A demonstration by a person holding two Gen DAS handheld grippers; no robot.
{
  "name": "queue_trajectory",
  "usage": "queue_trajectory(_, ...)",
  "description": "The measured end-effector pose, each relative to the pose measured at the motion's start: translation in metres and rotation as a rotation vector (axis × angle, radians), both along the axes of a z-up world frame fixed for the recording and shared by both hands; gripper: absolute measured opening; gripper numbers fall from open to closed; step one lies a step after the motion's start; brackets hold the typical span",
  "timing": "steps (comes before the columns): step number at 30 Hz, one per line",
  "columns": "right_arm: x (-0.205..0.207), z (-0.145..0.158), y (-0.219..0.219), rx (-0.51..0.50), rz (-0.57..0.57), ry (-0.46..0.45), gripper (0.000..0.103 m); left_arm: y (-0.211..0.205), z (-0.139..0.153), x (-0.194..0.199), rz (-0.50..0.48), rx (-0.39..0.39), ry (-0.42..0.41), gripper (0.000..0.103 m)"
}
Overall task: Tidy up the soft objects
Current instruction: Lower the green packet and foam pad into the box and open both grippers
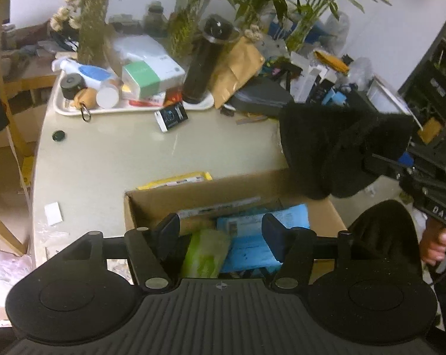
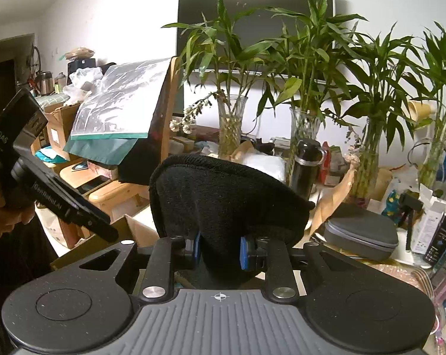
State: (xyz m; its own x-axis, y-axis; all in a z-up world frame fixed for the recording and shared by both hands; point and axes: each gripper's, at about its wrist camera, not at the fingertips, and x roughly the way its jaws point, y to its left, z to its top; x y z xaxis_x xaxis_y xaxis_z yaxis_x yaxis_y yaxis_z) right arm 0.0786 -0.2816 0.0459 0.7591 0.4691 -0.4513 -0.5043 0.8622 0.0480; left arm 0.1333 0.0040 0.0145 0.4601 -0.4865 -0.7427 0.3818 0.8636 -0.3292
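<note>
My right gripper [image 2: 220, 248] is shut on a black fleecy cloth [image 2: 223, 198], which bulges up in front of its blue pads. In the left wrist view the same black cloth [image 1: 335, 151] hangs over the right corner of an open cardboard box [image 1: 193, 192], with the right gripper [image 1: 371, 159] reaching in from the right and a hand behind it. My left gripper [image 1: 220, 227] is open above the box, its pads touching nothing. Below it in the box lie a soft green packet [image 1: 205, 251] and blue papers [image 1: 252, 236].
A white tray [image 1: 75, 109] of small bottles and boxes, a black flask [image 1: 205, 59] and glass vases of bamboo [image 2: 305, 124] crowd the back of the pale table [image 1: 104, 153]. A grey zip case [image 2: 362, 233] lies to the right, wooden chairs [image 2: 113, 195] to the left.
</note>
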Motion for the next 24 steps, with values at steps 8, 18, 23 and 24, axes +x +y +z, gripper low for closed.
queue_trajectory(8, -0.011, -0.004, 0.005, -0.01, 0.033, 0.013, 0.027, 0.015, 0.003, -0.015, 0.051, 0.037, -0.044, 0.061)
queue_trajectory(18, -0.021, -0.002, 0.024, 0.024, 0.132, -0.022, 0.047, 0.031, 0.005, -0.023, 0.089, 0.06, -0.082, 0.061)
queue_trajectory(23, -0.014, -0.03, 0.038, -0.081, 0.143, 0.074, 0.084, 0.036, 0.008, -0.028, 0.103, 0.084, -0.1, 0.061)
queue_trajectory(24, -0.013, -0.033, 0.037, -0.072, 0.145, 0.096, 0.089, 0.037, 0.009, -0.029, 0.104, 0.084, -0.101, 0.061)
